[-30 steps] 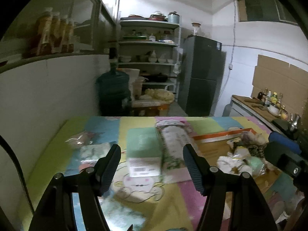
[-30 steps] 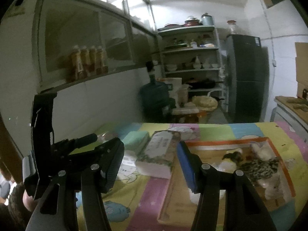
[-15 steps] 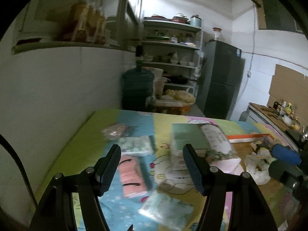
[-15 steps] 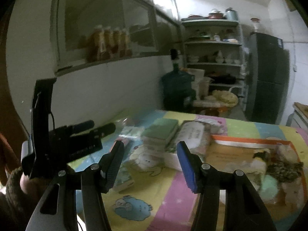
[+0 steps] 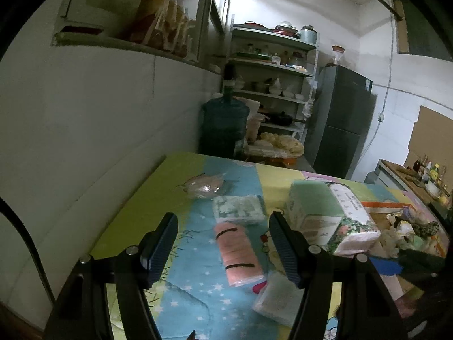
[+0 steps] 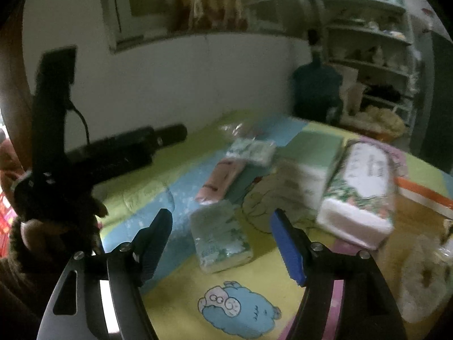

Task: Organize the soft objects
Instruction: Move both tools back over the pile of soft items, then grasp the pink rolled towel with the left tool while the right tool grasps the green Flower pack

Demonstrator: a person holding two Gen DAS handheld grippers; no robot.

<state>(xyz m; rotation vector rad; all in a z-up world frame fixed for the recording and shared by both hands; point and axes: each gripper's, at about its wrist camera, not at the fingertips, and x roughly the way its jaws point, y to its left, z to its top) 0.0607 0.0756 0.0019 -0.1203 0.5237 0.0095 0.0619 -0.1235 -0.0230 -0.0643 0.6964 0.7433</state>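
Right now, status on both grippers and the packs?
Left hand-held gripper open, empty, over pink pack. Right hand-held gripper opening, nothing gripped, small tissue pack between fingers. Nothing blocking.

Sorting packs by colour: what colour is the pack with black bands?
Pink, clearest in the left wrist view.

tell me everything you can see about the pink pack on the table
The pink pack is a small oblong soft packet in clear, shiny wrap, with a dark mark near each end. It lies flat on the patterned tablecloth, between two pale green packets, roughly ahead of the left gripper's open jaws. Nothing grips it.
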